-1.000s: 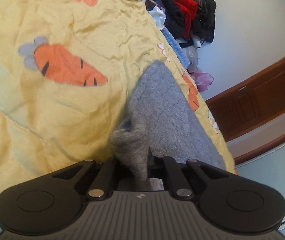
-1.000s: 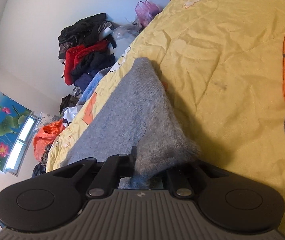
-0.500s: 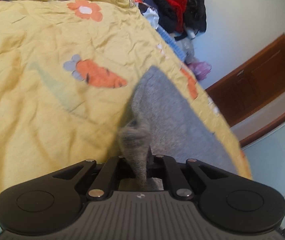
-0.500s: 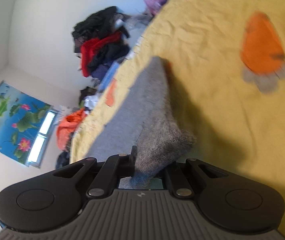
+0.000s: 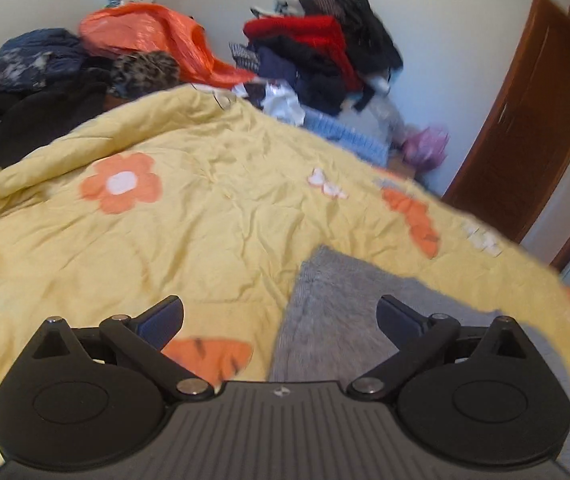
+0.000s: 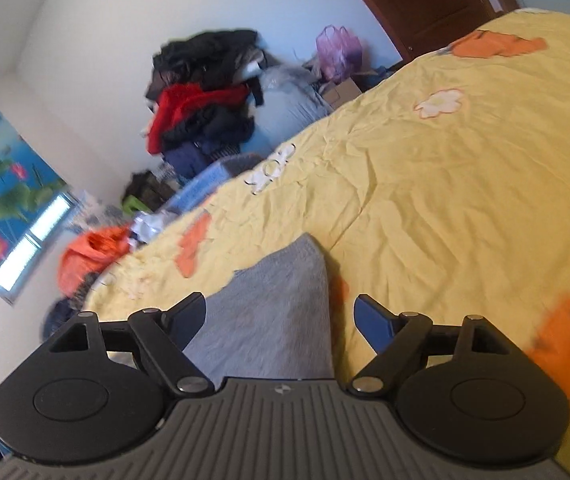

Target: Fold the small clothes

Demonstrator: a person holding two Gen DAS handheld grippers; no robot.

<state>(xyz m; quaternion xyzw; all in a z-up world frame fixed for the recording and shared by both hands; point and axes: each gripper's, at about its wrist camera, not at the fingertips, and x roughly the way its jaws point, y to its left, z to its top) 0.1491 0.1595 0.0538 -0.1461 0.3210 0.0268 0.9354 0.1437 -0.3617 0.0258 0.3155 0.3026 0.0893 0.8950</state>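
Observation:
A grey knit garment (image 5: 337, 312) lies flat on the yellow quilt (image 5: 213, 208). It also shows in the right wrist view (image 6: 273, 320). My left gripper (image 5: 281, 316) is open and empty, just above the garment's near left edge. My right gripper (image 6: 281, 316) is open and empty too, over the garment's near right edge. The near part of the garment is hidden under both gripper bodies.
The quilt has orange carrot and flower prints. A heap of red and black clothes (image 5: 325, 52) stands past the bed's far edge, also in the right wrist view (image 6: 201, 104). An orange bag (image 5: 153, 44) and dark clothes (image 5: 33, 104) lie at the back left. A brown door (image 5: 525, 128) is at the right.
Both grippers have opened and let go of the grey garment, which now lies flat. Both have lifted and tilted up, so more of the room shows.

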